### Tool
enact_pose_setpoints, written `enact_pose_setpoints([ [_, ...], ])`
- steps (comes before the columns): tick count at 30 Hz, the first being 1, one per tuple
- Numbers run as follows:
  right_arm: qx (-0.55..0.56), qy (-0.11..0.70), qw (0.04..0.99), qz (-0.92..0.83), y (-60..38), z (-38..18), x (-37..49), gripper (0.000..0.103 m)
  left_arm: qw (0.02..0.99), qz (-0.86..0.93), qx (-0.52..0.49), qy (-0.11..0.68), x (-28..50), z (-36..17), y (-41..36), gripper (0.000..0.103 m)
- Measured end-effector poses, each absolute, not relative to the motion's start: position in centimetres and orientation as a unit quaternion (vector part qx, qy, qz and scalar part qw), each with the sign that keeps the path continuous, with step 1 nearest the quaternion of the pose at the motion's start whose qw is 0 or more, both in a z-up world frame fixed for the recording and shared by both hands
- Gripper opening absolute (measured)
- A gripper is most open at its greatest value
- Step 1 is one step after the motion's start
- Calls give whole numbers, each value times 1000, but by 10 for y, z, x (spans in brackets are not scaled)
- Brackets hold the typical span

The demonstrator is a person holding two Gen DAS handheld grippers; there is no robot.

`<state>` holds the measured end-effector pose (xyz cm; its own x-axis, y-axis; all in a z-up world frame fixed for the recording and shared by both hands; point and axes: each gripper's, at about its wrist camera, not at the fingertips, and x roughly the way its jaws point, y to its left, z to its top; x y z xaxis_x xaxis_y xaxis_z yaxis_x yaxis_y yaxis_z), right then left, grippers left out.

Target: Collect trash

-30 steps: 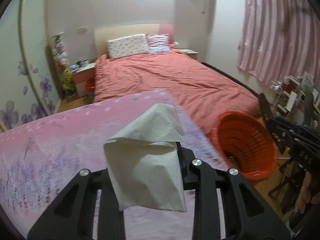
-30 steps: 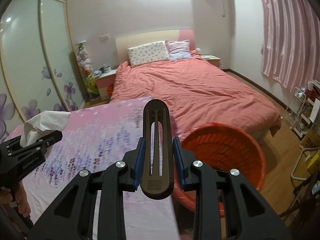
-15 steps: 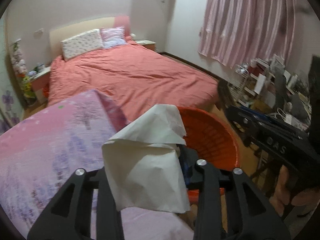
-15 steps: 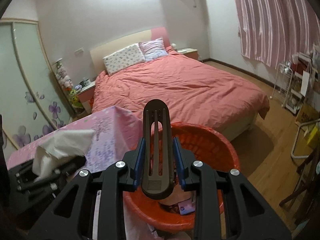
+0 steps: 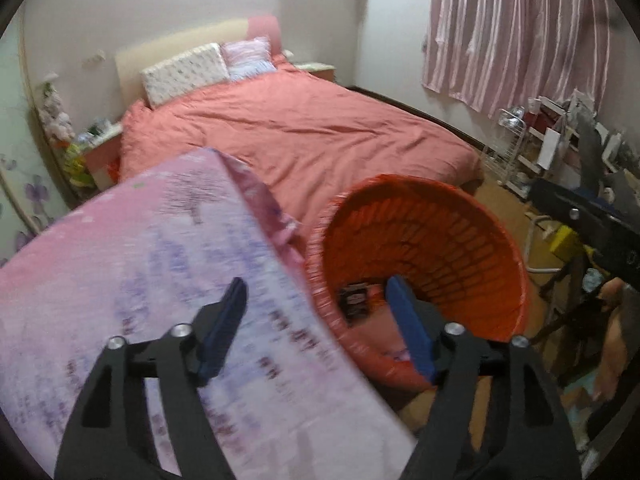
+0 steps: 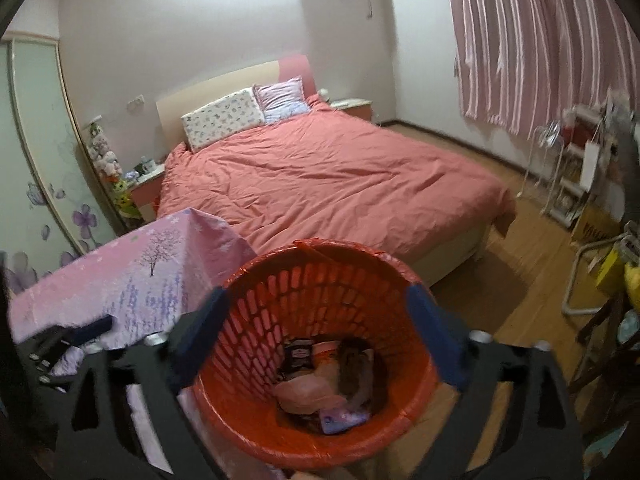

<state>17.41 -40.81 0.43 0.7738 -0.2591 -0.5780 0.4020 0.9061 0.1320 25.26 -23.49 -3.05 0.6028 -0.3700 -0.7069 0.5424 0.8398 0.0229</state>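
Observation:
The orange mesh basket [image 5: 440,240] stands on the floor beside the table's right edge. My left gripper [image 5: 316,292] hangs over the table edge and the basket's near rim. Its jaws are opening and nothing is between its blue pads. My right gripper [image 6: 316,296] is directly above the basket [image 6: 300,288], also opening wide with nothing between its fingers. Trash [image 6: 320,380] lies in the bottom: wrappers, a pale crumpled piece and a dark item. The white tissue and the black slotted piece are in neither gripper.
The table wears a pink and lilac cloth [image 5: 140,260] left of the basket. A bed with a coral cover [image 6: 328,180] lies beyond. A wire rack and clutter [image 6: 580,176] stand at the right on the wooden floor, under the striped curtain.
Both grippers moved over the basket and opened. The left let go of the white tissue. The right let go of the black slotted piece.

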Motion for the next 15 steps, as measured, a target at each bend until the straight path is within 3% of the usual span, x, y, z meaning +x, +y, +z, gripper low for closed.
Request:
enact_pose_setpoints([
  [4, 94, 286, 929, -214, -396, 17, 158, 101, 915, -209, 117, 324, 220, -9, -185, 99],
  [15, 51, 253, 936, -238, -326, 35, 91, 101, 960, -70, 104, 249, 128, 17, -61, 99],
])
